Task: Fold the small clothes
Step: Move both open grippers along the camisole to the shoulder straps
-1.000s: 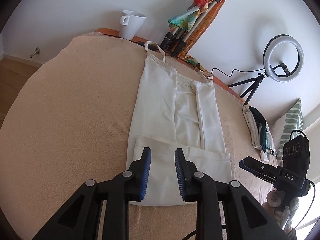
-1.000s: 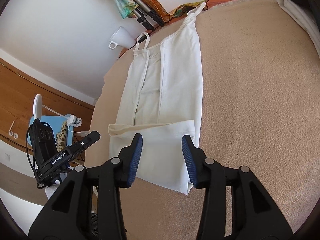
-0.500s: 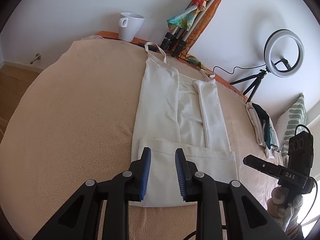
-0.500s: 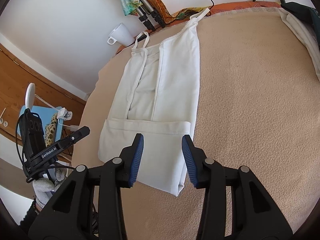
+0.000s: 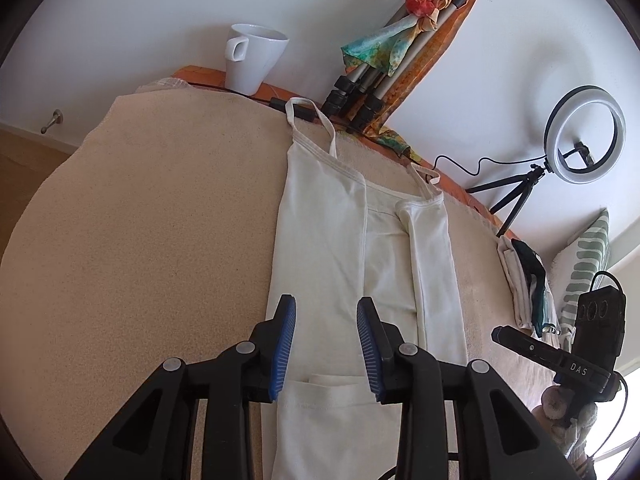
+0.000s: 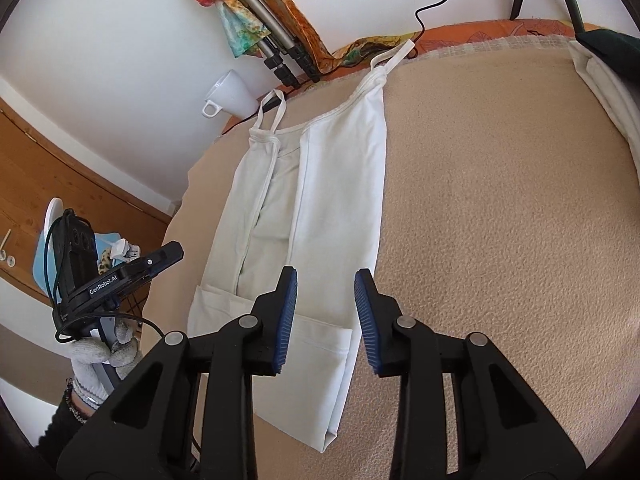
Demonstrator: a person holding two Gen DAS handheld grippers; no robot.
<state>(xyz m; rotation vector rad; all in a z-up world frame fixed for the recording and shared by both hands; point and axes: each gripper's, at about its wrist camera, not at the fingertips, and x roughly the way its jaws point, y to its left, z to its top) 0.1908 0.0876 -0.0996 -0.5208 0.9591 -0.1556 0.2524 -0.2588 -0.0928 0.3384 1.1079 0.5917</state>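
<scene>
- My left gripper [image 5: 326, 344] hangs with its jaws apart, nothing between them, over the white camisole [image 5: 352, 264].
- My right gripper [image 6: 325, 320] is likewise spread and empty (its right finger sits past the garment's edge).
- The camisole lies flat on the beige blanket [image 5: 140, 240], sides folded inward, hem turned up at 6 o'clock, straps toward 12.
- A white mug [image 5: 254, 62] stands at 11 o'clock.
</scene>
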